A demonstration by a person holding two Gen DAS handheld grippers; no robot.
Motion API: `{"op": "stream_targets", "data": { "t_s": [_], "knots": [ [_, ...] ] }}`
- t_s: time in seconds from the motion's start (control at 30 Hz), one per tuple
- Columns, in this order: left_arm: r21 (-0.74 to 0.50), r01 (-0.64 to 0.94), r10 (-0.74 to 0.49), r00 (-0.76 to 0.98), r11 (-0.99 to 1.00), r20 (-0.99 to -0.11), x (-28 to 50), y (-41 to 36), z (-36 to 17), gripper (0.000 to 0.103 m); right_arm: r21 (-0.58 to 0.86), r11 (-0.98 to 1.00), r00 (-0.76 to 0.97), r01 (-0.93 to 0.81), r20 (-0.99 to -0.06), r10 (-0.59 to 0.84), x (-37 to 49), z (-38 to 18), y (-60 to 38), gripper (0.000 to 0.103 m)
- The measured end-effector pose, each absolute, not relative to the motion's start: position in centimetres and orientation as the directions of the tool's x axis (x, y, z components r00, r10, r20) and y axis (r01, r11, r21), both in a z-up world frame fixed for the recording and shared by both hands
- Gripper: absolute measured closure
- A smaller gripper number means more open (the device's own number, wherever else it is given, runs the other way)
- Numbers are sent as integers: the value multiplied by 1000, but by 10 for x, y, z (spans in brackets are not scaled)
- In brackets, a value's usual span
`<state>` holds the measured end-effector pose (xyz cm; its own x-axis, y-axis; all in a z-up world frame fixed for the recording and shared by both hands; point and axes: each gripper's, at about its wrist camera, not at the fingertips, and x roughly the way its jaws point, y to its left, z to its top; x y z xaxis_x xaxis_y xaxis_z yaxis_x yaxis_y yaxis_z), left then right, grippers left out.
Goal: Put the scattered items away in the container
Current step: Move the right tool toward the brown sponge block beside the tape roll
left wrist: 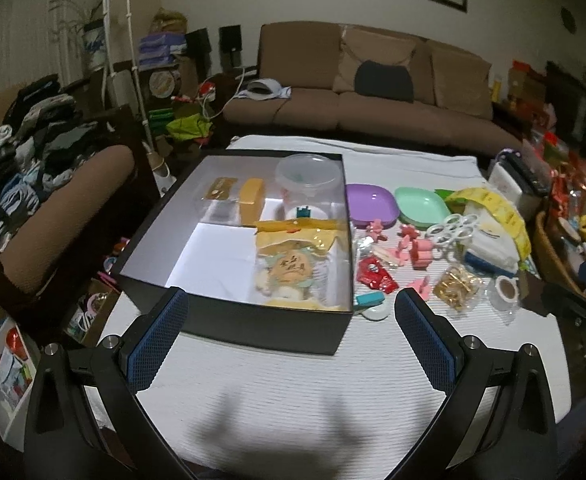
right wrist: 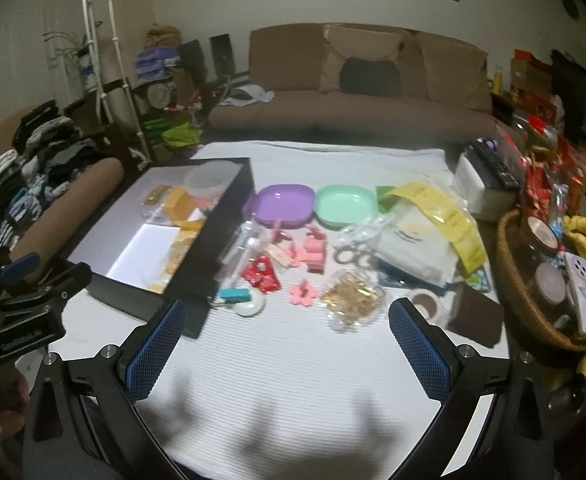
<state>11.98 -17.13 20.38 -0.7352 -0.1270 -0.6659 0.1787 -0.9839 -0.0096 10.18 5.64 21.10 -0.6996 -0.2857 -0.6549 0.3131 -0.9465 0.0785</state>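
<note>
The left gripper [left wrist: 291, 344] has its blue fingers [left wrist: 159, 344] spread wide, and they hold nothing. The right gripper [right wrist: 287, 344] is wide open and empty too. Both hang over the bare front part of the tabletop [right wrist: 293, 380], which has a white ribbed cloth on it.

Just past the left gripper is the black box [left wrist: 265, 328]. Some things are already inside it: a clear tub [left wrist: 307, 178], a yellow block [left wrist: 252, 200] and a bag of snacks [left wrist: 293, 268]. So I think the job is partly done.

A lot is left outside, just right of the box: a purple dish [right wrist: 283, 204], a green dish [right wrist: 345, 204], pink clips [right wrist: 313, 254], a red packet [right wrist: 263, 278], a bag of gold bits [right wrist: 349, 300], a roll of tape [right wrist: 425, 304] and a yellow strip [right wrist: 449, 216].

A basket [right wrist: 513, 280] with bananas sits at the right edge. Behind the tabletop is a brown sofa [right wrist: 353, 92], and clothes [left wrist: 25, 152] are piled on the left.
</note>
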Motion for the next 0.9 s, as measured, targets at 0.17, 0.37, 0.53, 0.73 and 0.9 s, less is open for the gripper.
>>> {"op": "stream_targets", "data": {
  "t_s": [0.17, 0.37, 0.53, 0.73, 0.9],
  "knots": [
    [7, 166, -130, -743, -986, -656, 125, -172, 202, 0, 91, -941, -701, 326, -645, -305, 103, 207, 54, 0],
    [-40, 101, -50, -751, -994, -658, 124, -153, 195, 0, 129, -951, -688, 282, -663, -294, 98, 190, 83, 0],
    [-20, 37, -14, -745, -999, -667, 116, -114, 188, 0, 160, -965, -708, 206, -657, -260, 92, 180, 138, 0],
    [-44, -43, 61, -733, -998, -677, 104, -68, 174, 0, 148, -984, -705, 99, -688, -174, 82, 162, 210, 0],
    [-46, -87, 95, -707, -995, -701, 92, -37, 157, 0, 122, -992, -690, 35, -715, -112, 79, 141, 252, 0]
  ]
}}
